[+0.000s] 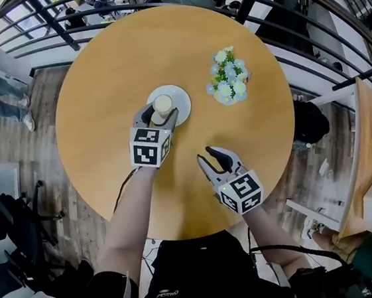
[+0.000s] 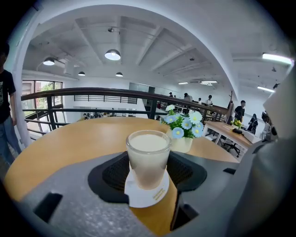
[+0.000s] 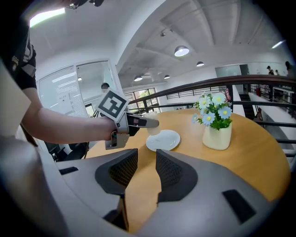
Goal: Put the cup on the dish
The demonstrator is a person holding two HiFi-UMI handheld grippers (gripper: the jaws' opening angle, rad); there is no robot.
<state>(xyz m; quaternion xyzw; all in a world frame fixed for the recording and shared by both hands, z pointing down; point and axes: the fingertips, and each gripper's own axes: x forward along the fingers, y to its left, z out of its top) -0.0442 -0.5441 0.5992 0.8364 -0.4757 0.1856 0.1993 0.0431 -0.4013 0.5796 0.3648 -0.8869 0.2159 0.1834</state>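
left claw [image 1: 160,112] pinches the cup [image 2: 148,157] btwn its dark ribbed pads [image 2: 115,173], cup over the dish [image 1: 180,99] (contact unclear). cup: clear glass cylinder w/ milky fill. dish: flat, white, round. right claw [image 3: 146,157] slightly spread, empty, over the round wooden tabletop [image 1: 99,88].

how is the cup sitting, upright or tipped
Upright. In the left gripper view the cup stands straight between the jaws, its rim level and its sides vertical, with the white dish showing beneath it.
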